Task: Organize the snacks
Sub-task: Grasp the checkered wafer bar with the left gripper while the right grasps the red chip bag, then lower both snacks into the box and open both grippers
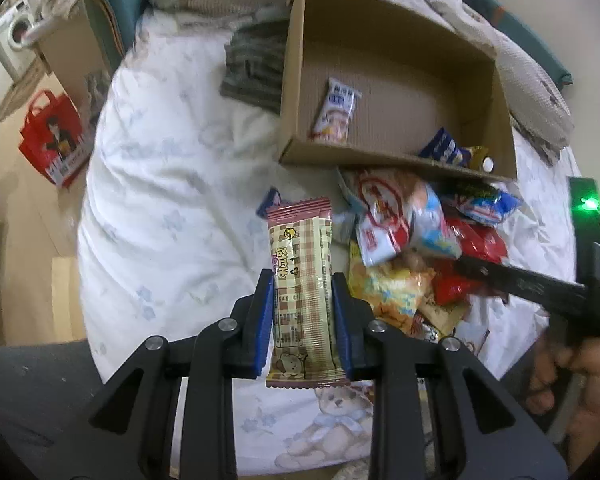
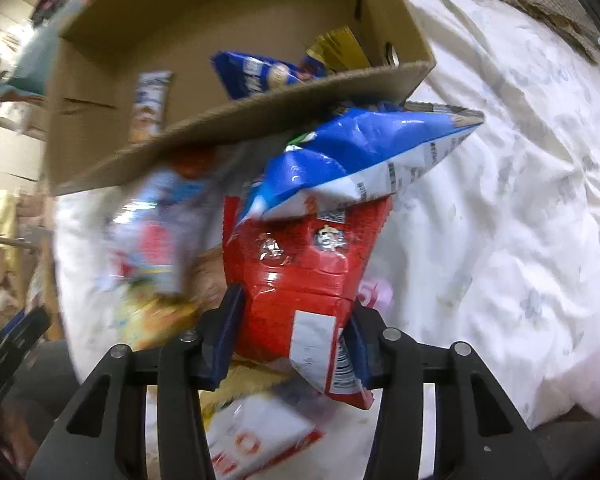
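Left wrist view: the left gripper (image 1: 302, 312) clamps a plaid wafer bar (image 1: 300, 292); it should be lifted clear over the cardboard box (image 1: 288, 80) wall. The right gripper (image 2: 292, 336) pinches a red snack bag (image 2: 300, 280) and needs a firm grip.

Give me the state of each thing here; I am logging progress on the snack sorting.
Cardboard box: open, a few snacks inside.
Plaid snack bar: clamped upright in the left gripper.
Red snack bag: between the right gripper jaws, pressed.
Blue bag: lying on the red bag.
Snack pile: loose on the bedding.
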`<state>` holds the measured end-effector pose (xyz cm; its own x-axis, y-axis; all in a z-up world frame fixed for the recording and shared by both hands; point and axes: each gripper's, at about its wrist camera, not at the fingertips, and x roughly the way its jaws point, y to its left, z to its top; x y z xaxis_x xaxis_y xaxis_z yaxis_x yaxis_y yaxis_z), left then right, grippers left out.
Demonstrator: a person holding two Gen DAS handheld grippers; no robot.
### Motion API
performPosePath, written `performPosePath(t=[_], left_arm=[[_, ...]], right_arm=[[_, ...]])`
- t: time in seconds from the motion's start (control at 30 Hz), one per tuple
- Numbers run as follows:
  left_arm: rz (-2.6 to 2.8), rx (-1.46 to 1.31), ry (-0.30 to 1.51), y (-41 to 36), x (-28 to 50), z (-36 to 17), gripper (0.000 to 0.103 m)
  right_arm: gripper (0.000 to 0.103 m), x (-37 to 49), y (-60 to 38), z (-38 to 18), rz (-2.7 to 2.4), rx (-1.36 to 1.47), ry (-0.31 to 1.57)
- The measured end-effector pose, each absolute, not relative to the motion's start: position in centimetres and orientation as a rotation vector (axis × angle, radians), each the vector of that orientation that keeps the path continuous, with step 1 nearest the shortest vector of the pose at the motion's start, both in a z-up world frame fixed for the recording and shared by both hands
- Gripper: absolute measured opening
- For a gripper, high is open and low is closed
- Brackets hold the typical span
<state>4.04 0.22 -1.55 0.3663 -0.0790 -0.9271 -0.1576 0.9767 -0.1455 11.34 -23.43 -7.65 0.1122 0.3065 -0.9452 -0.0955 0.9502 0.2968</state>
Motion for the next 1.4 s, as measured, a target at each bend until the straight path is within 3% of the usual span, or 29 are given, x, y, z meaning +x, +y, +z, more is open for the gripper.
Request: performPosePath(t=[0.37, 0.63, 1.4], left_arm=[[0.076, -0.157, 1.064, 0.2, 2.8, 2.7, 0.023], [0.021, -0.132, 1.01, -0.8, 3.2, 7.0, 0.024], [-0.054, -0.082, 0.958, -1.6, 12.3, 5.5, 0.024]], right_arm=[[0.046, 5.8, -27.7, -0.5, 0.472, 0.39, 1.28], [0.045, 4.6, -28.1, 3.9, 0.52, 0.391, 1.181], [0.045, 14.7, -25.1, 3.7, 0.508, 0.395, 1.104]])
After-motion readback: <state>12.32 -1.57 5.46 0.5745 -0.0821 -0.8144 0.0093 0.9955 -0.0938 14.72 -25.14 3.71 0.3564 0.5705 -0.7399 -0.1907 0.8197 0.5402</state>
